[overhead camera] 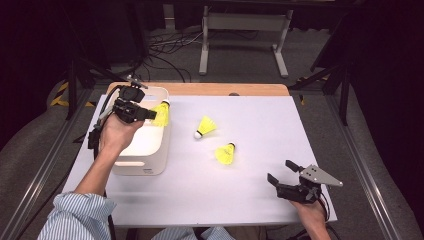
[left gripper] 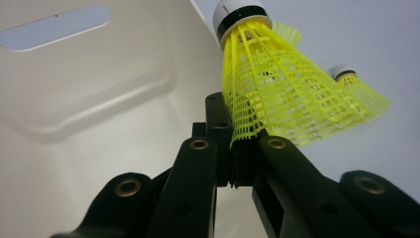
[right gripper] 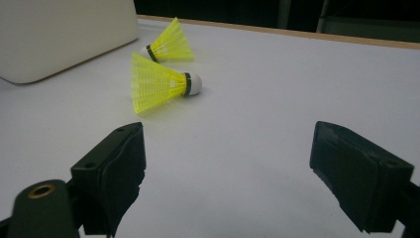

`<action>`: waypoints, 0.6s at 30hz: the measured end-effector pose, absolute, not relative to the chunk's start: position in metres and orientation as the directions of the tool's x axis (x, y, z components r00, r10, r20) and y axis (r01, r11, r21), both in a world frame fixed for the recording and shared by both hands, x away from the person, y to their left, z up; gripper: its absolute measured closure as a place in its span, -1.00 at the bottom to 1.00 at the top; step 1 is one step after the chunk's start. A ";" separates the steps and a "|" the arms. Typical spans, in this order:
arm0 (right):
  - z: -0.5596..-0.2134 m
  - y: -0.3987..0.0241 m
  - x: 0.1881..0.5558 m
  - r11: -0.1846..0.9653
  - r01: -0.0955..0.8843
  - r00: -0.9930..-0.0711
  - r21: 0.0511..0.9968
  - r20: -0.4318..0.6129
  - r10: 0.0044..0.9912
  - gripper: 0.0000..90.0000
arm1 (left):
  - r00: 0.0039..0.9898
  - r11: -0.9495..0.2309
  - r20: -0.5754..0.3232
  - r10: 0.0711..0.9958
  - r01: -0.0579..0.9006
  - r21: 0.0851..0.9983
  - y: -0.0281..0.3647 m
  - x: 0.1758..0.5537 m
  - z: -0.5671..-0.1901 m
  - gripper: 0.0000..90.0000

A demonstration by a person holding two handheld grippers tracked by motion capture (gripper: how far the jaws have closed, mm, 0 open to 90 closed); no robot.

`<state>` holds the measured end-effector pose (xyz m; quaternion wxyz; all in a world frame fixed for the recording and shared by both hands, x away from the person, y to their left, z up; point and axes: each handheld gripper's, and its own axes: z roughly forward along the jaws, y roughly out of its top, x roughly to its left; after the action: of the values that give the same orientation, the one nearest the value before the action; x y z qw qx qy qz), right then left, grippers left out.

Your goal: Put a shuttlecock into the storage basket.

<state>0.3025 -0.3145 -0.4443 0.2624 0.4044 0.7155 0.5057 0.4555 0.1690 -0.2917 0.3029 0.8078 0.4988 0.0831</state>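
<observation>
Light falls from overhead onto the white table (overhead camera: 240, 190), which reads bright and even, while the room around it sinks into near black. Shadows stay soft and short. The high view is grainy; in the left gripper view the 2 farther shuttlecocks (left gripper: 359, 94) blur — the near jaws too.

sleeve (overhead camera: 75, 212): blue-white striped | tongs (overhead camera: 282, 172): black, brass screws, grey 3-cornered plate
</observation>
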 end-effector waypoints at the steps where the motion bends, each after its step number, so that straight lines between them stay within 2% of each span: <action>1: -0.444 -0.315 0.302 0.162 0.313 -0.535 0.936 0.033 0.844 -0.68 | 0.486 -0.317 -0.167 0.858 0.757 0.571 0.170 0.456 -0.292 0.99; 18: -0.444 -0.314 0.302 0.162 0.314 -0.537 0.936 0.034 0.843 -0.68 | 0.435 -0.296 -0.157 0.887 0.796 0.528 0.177 0.472 -0.308 0.99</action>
<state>0.3024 -0.3143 -0.4443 0.2615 0.4037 0.7161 0.5058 0.4721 0.1772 -0.3081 0.2755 0.8009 0.5252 0.0829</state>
